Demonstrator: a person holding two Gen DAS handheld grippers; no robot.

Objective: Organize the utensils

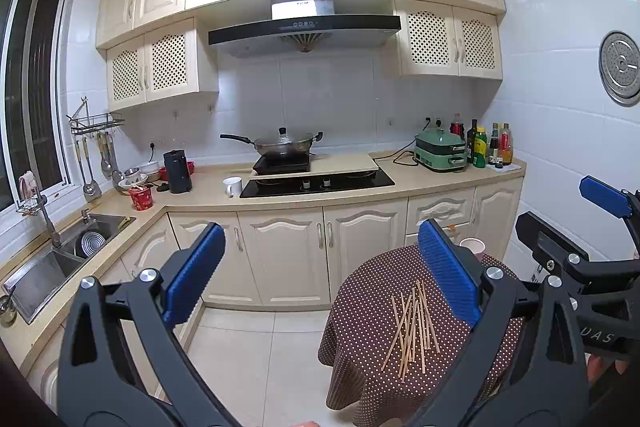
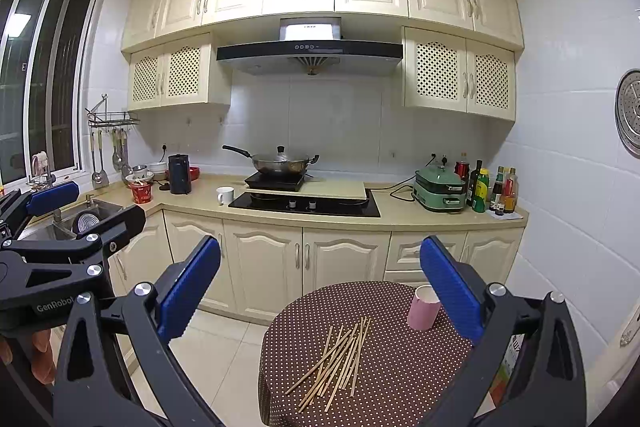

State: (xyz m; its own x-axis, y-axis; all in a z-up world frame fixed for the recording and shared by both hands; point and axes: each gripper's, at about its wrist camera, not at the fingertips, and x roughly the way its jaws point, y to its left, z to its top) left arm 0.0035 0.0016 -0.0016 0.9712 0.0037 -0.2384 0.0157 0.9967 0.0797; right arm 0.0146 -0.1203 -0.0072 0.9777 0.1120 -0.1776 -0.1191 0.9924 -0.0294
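Two grippers hang above the floor on the near side of a small round table (image 2: 400,379) draped in a dotted brown cloth, and both are released: the left gripper (image 1: 320,267) and the right gripper (image 2: 320,283) each show blue pads spread wide with nothing between them. A loose heap of wooden chopsticks (image 2: 340,359) lies crisscrossed near the middle of the cloth, with a pink cup (image 2: 424,307) upright just to the right and farther back. Gathering the sticks into that cup looks like the job, and none has been lifted yet. To do it well, I would come down over one end of the heap, close across the sticks rather than along them, and take few at a time, since thin rods roll and slip. The cup is light and may tip; steadying it with the free gripper seems wise.
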